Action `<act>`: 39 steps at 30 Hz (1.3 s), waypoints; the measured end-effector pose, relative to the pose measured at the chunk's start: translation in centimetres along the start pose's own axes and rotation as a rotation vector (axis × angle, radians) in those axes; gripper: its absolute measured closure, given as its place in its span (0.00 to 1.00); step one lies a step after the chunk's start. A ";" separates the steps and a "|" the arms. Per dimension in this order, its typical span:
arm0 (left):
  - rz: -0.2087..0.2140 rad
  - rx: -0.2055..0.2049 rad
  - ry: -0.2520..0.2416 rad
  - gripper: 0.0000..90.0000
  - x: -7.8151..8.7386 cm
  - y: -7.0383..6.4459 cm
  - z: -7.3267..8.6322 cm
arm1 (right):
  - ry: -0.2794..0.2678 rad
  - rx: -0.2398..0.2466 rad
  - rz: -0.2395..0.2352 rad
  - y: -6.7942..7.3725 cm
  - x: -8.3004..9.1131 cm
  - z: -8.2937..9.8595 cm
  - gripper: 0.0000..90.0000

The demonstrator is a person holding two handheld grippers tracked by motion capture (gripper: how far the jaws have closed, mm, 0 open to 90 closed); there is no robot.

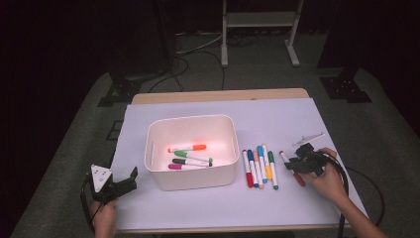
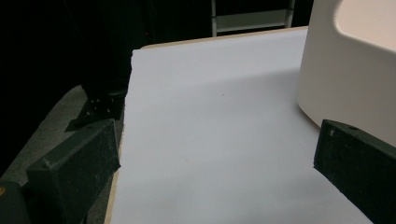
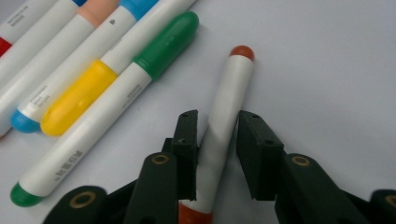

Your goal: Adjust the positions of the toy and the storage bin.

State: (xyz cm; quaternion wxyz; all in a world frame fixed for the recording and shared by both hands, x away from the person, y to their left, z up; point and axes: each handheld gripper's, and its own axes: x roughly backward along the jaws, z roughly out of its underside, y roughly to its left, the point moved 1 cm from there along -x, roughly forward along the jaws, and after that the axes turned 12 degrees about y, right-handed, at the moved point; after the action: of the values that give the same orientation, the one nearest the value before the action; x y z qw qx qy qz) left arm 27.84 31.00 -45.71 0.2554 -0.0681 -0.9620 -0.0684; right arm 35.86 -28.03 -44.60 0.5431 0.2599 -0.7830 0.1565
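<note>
Red-capped marker between the nearly-closed right gripper jaws; left gripper released beside the bin.

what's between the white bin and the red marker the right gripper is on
A row of five markers lies side by side on the white sheet between the bin and the red marker at the right gripper, as the high view shows.
</note>
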 end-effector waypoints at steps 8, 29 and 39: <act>0.000 0.003 0.000 0.00 0.0 0.0 0.0 | -0.003 0.004 0.007 -0.3 0.1 0.2 0.83; -0.002 0.008 0.002 0.00 -0.1 0.0 0.0 | -0.104 0.055 -0.225 1.7 5.6 -1.5 0.84; -0.005 0.001 0.002 0.00 0.0 0.0 0.0 | -0.154 0.153 -0.295 4.9 9.6 -4.0 0.84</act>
State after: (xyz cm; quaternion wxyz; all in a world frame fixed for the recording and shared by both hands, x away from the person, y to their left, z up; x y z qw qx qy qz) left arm 27.89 31.02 -45.72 0.2562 -0.0657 -0.9619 -0.0685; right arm 33.45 -24.23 -34.06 0.4772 0.4237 -0.7614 0.1140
